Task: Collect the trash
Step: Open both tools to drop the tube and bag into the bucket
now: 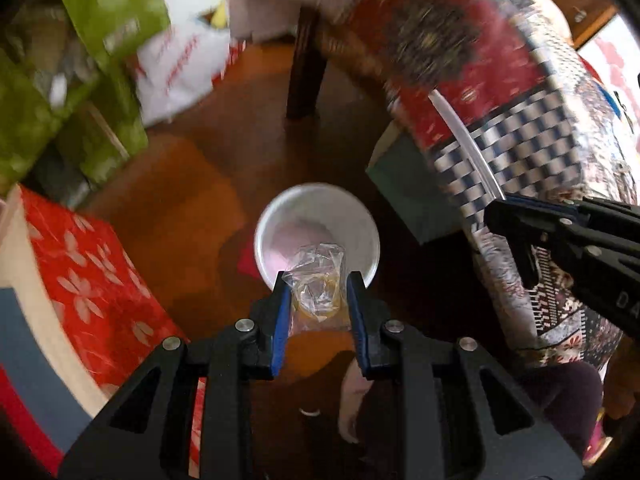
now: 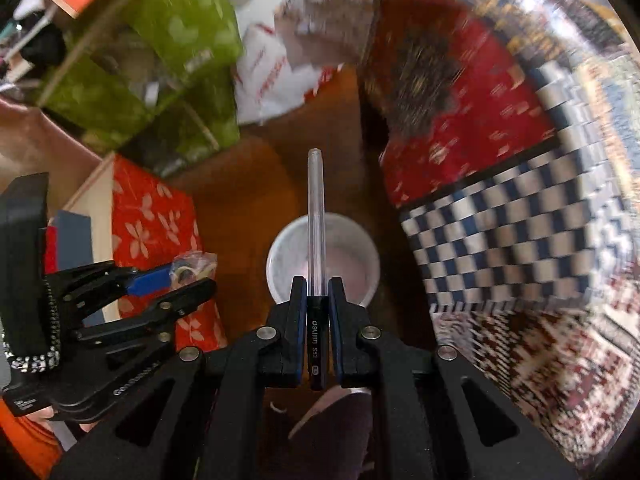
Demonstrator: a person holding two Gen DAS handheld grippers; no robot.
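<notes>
My left gripper (image 1: 318, 280) is shut on a small clear plastic bag (image 1: 316, 284) with yellowish rubber bands inside, held just above the near rim of a white round bin (image 1: 280, 216) on the wooden floor. My right gripper (image 2: 318, 284) is shut on a clear pen with a black cap (image 2: 316, 216), which points forward over the same white bin (image 2: 352, 240). In the right wrist view the left gripper (image 2: 192, 276) with the bag (image 2: 194, 266) shows at the left. In the left wrist view the right gripper (image 1: 500, 216) shows at the right, with the pen (image 1: 464, 140) sticking out.
A table with a patchwork cloth (image 1: 520, 120) stands to the right, its dark leg (image 1: 308, 72) behind the bin. A red flowered box (image 1: 88, 280) is at the left. Green bags (image 1: 108, 12) and a white plastic bag (image 1: 180, 68) lie at the back left.
</notes>
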